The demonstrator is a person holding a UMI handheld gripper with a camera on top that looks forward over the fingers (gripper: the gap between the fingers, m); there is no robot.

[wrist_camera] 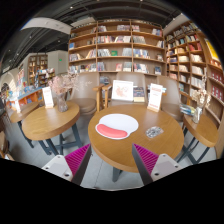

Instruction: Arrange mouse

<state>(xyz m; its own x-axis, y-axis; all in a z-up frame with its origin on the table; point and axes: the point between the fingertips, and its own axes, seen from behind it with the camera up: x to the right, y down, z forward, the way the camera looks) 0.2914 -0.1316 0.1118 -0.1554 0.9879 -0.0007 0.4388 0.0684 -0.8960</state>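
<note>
Mouse on round table beside red mousepad, claw level, spread wide, holding nothing, well short of it.

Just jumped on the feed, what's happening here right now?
A hand-held gripper hangs in front of a round wooden table in a room lined with bookshelves, fingers open and holding nothing. On the table lie a red and white mouse pad and, beside it, a small grey object, possibly the mouse. Upright sign cards stand along the table's far side. Nothing has been picked up yet.
</note>
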